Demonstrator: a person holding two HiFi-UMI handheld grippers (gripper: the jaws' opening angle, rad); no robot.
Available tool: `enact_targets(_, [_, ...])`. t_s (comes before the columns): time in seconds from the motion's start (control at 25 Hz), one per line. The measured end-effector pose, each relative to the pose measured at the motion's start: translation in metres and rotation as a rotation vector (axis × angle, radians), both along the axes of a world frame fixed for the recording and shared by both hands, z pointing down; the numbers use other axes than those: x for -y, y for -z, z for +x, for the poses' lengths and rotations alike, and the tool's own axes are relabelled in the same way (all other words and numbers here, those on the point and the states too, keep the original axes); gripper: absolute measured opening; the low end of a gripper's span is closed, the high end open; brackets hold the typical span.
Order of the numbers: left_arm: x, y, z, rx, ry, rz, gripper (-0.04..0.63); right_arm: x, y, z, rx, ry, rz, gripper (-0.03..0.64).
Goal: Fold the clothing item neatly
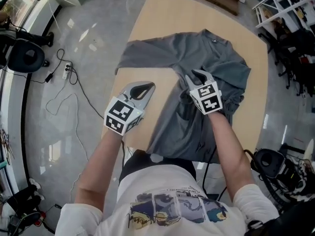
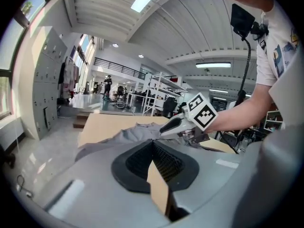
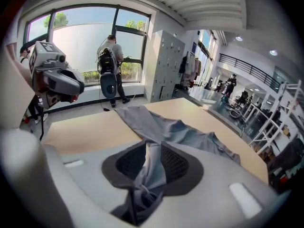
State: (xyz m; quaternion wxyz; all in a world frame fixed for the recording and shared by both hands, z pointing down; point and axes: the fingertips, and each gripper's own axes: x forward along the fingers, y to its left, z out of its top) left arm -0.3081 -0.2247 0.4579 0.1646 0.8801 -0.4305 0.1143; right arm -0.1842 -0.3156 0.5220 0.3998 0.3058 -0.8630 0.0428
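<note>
The grey long-sleeved shirt (image 1: 206, 58) lies rumpled on the wooden table (image 1: 157, 18), its collar at the far side, one sleeve stretched out to the left and its lower part running toward the near edge. The right gripper (image 1: 198, 75) has its jaws clamped on a bunched fold of the shirt's middle. The left gripper (image 1: 145, 87), jaws pressed together with nothing between them, hovers over bare wood just left of the shirt.

The head view looks steeply down on the desk (image 1: 162, 18); the left gripper view and right gripper view skim low across it, sharing the grey garment (image 1: 206, 58)
</note>
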Motion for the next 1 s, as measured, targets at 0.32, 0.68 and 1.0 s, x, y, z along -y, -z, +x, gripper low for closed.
enact_targets(0.32, [-0.005, -0.056, -0.148, 0.064, 0.247, -0.056, 0.006, -0.041, -0.006, -0.119, -0.021, 0.198, -0.013, 0.087])
enact_targets(0.68, [0.0, -0.164, -0.245, 0.077, 0.347, -0.229, 0.063, -0.081, -0.016, -0.175, -0.045, 0.285, -0.05, 0.087])
enact_targets(1.0, [0.035, -0.225, -0.234, 0.076, 0.257, -0.29, 0.132, -0.086, -0.026, -0.157, -0.085, 0.261, -0.06, 0.087])
